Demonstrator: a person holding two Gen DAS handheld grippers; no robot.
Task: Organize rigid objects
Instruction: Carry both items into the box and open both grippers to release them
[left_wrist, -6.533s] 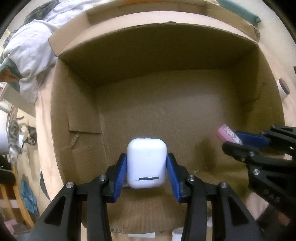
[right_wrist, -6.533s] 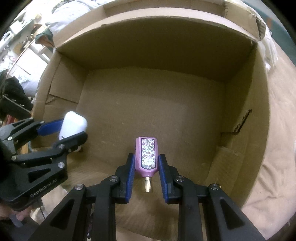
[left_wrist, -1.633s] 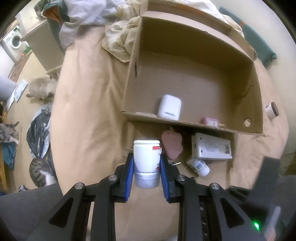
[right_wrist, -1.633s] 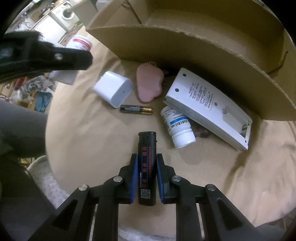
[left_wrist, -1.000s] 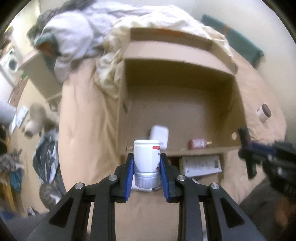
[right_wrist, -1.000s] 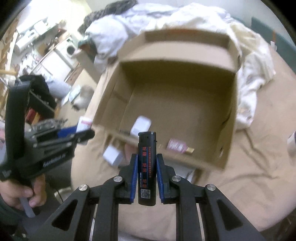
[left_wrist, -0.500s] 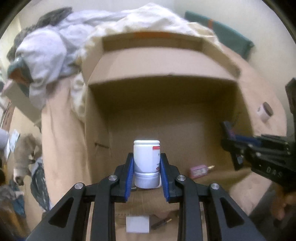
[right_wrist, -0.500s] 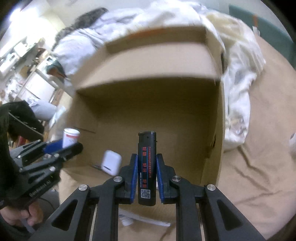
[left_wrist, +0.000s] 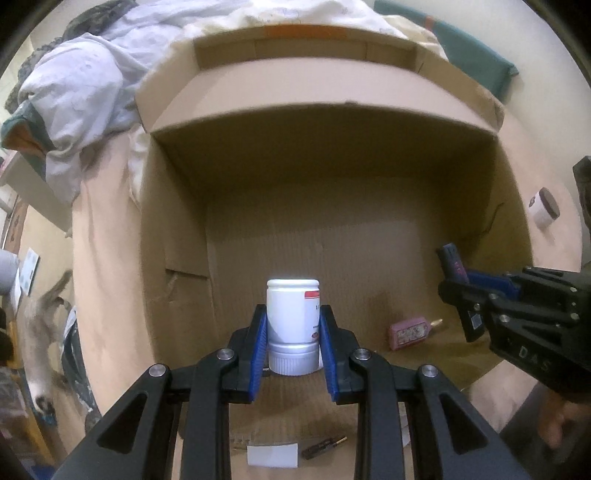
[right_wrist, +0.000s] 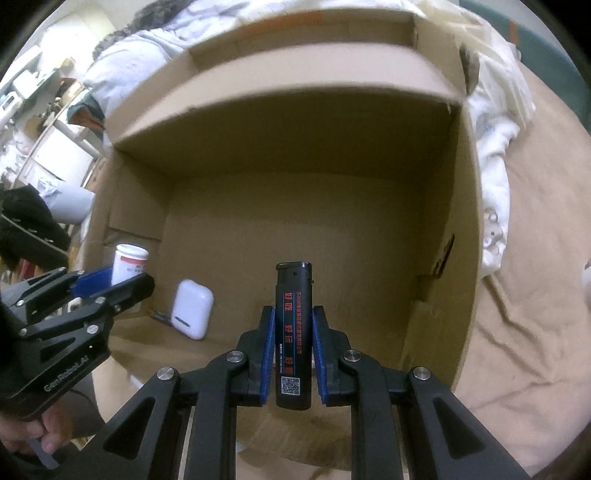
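The cardboard box (left_wrist: 177, 229) lay open on the bed (right_wrist: 524, 332), ahead of and below both pairs of tongs, and the sorting looked partly done. Two things already rested on its floor: a white earbud case (right_wrist: 192, 314), ahead and to the left of the right tongs (right_wrist: 293, 350), and a small pink bottle (left_wrist: 408, 332), just right of the left tongs (left_wrist: 293, 347).

Two more were on their way in. The left tongs were clamped on a white jar (left_wrist: 293, 325), held cap toward the camera over the near left part of the box. The right tongs were pinched narrow on a black lighter (right_wrist: 293, 332), held upright over the near middle. Neither had been set down yet, so both releases remained.

At least two things seemed left outside the box, below the left tongs near the frame's edge: a white block (left_wrist: 272, 455) and what looked like a small battery (left_wrist: 325, 444). Both were partly cut off by the tong arms. Whether other things waited on the bed could not be told, since the box wall and the tongs hid that ground. A small round tub (left_wrist: 543, 210) sat far right on the bed, too small to identify. The jar hid the earbud case from the left view.
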